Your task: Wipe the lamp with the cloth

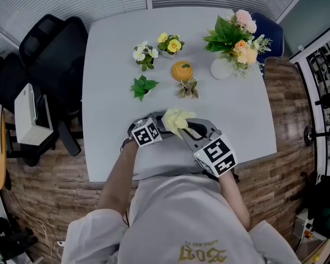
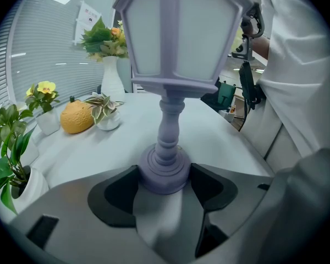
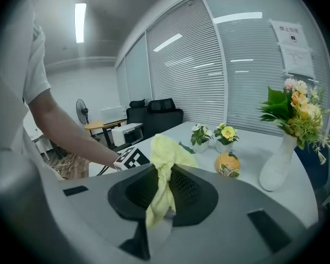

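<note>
Lamp: lavender lantern-style table lamp, upright. It fills the centre of the left gripper view from the top edge down to its round foot at lower centre. It appears to stand on the white table, toward the table's near edge at the bottom of the head view.

Left gripper: jaws closed on the lamp's foot, one dark pad against each side.

Right gripper: jaws clamped on the yellow cloth. A loose tuft stands above the pads and a tail hangs below. In the head view the cloth lies at lower centre between the two grippers, over the place where the lamp stands, and hides the lamp there. Contact between cloth and lamp cannot be confirmed.

Handling assessment: the lamp looks light, rigid and top-heavy, with a wide lantern head on a slim turned stem. The foot is the soundest place to hold. The stem and the pale panels are likely the weakest parts. The smooth finish may slip under sideways pressure, so strokes should be light and directed downward. The cloth is soft and limp, so only the bunched part near the pads will press usefully.
</note>
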The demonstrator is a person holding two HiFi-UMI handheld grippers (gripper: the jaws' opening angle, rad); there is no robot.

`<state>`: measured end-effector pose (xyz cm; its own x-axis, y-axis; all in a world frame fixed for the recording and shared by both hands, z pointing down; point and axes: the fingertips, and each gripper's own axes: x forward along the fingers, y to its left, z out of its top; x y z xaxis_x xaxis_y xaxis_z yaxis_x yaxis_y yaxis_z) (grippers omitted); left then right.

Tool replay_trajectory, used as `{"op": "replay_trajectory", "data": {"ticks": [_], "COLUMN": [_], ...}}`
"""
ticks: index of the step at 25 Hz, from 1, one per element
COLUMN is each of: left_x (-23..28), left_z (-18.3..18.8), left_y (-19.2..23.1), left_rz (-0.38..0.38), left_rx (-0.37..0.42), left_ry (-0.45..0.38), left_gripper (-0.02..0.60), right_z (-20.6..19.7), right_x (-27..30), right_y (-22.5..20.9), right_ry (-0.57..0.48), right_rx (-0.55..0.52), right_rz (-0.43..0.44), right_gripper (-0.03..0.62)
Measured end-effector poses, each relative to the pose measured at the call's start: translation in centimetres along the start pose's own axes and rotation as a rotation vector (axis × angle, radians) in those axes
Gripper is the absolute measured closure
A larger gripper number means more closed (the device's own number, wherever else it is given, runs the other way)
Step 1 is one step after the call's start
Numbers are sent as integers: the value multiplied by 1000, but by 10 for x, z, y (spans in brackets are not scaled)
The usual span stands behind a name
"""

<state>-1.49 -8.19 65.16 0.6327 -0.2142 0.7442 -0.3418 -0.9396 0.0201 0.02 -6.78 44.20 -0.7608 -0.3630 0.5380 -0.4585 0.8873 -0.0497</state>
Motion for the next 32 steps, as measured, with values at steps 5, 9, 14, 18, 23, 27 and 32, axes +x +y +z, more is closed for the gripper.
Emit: {"op": "replay_trajectory", "data": {"ticks": [5, 9, 14, 18, 23, 27, 32], "left_x": [0, 0, 0, 0, -1, 0, 0], "left_z": [0, 0, 0, 1, 1, 1, 1], "left_y": [0, 1, 0, 0, 0, 0, 1], "left_rz": [-1, 1, 2, 4, 7, 4, 4], "left_rx": [-2, -3, -2, -2, 1, 0, -3], "left_ry": [2, 4, 2, 2, 1, -1, -2], "left_gripper": [276, 276, 276, 276, 276, 276, 276], "right_z": [1, 2, 5, 8, 12, 16, 19], "right_x": [5, 9, 13, 18, 23, 29, 32], "right_y": [14, 22, 25, 25, 23, 20, 19], "right_ry": [24, 37, 36, 37, 26, 14, 11], "right_rx": [-43, -59, -90, -103, -103, -95, -102], "right_rz": [49, 61, 57, 60, 61, 66, 69], "right_gripper": [525, 525, 525, 525, 525, 525, 526]}}
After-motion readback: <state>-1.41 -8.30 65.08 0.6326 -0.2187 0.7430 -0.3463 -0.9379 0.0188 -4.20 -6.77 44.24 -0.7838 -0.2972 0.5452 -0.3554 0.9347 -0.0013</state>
